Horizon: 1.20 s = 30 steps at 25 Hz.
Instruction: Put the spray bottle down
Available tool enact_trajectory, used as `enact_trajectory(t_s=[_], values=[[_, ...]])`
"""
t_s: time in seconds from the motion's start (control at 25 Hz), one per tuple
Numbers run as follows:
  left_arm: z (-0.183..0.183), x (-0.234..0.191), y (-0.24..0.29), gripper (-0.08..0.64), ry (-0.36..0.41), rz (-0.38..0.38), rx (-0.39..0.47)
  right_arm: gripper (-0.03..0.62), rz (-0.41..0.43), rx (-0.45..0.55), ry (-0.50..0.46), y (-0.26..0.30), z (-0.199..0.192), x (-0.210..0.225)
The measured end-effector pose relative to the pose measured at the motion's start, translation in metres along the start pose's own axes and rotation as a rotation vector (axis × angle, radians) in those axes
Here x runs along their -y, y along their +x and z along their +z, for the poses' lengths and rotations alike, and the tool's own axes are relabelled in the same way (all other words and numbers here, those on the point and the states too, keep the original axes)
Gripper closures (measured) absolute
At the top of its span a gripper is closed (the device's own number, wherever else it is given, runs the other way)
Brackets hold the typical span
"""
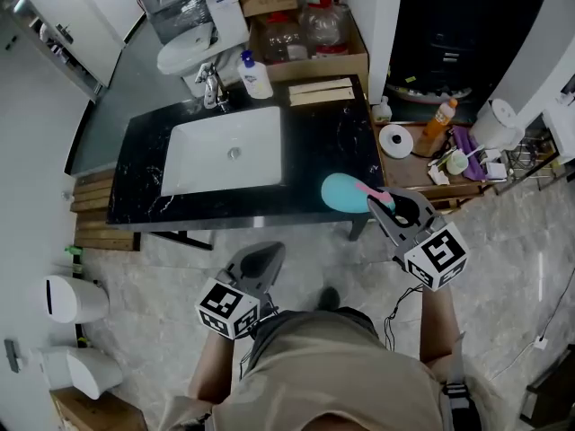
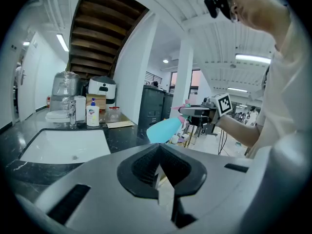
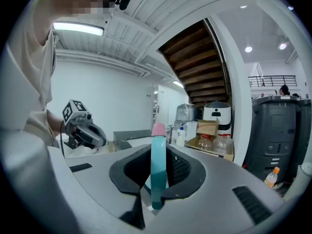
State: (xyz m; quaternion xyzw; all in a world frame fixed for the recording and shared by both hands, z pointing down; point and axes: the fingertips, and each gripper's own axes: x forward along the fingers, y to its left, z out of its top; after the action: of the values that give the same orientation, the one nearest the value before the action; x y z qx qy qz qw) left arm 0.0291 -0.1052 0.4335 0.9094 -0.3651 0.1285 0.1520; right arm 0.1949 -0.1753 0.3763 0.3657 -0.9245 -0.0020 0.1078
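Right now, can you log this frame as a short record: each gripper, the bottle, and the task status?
left gripper: shut, empty, in front of the counter
right gripper: shut on the spray bottle
spray bottle: teal, pink head, tilted near level, by the counter's front right corner
task status: bottle not yet set down

Two tools are counted: the left tool (image 1: pixel 263 260) at the lower middle and the right tool (image 1: pixel 388 206) at the right. One spray bottle (image 1: pixel 344 192), one sink (image 1: pixel 193 164), one faucet (image 1: pixel 212 86), one soap bottle (image 1: pixel 256 77), one orange bottle (image 1: pixel 437 126) and one white roll (image 1: pixel 395 139) are seen. Two clear jars (image 1: pixel 284 36) are counted in one cardboard box (image 1: pixel 341 65).
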Motion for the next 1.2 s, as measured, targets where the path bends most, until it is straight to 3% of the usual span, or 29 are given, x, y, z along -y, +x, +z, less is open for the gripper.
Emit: enact_trajectory(t_s=[0.88,1.2], values=[[0.012,-0.011,0.016,0.551,0.019,0.063,-0.029,0.531,-0.011,0.050,-0.009,0.015,0.010,0.054],[0.015,-0.012,0.029,0.551,0.029,0.035,-0.021,0.531,-0.021,0.024,-0.042,0.016,0.008,0.062]])
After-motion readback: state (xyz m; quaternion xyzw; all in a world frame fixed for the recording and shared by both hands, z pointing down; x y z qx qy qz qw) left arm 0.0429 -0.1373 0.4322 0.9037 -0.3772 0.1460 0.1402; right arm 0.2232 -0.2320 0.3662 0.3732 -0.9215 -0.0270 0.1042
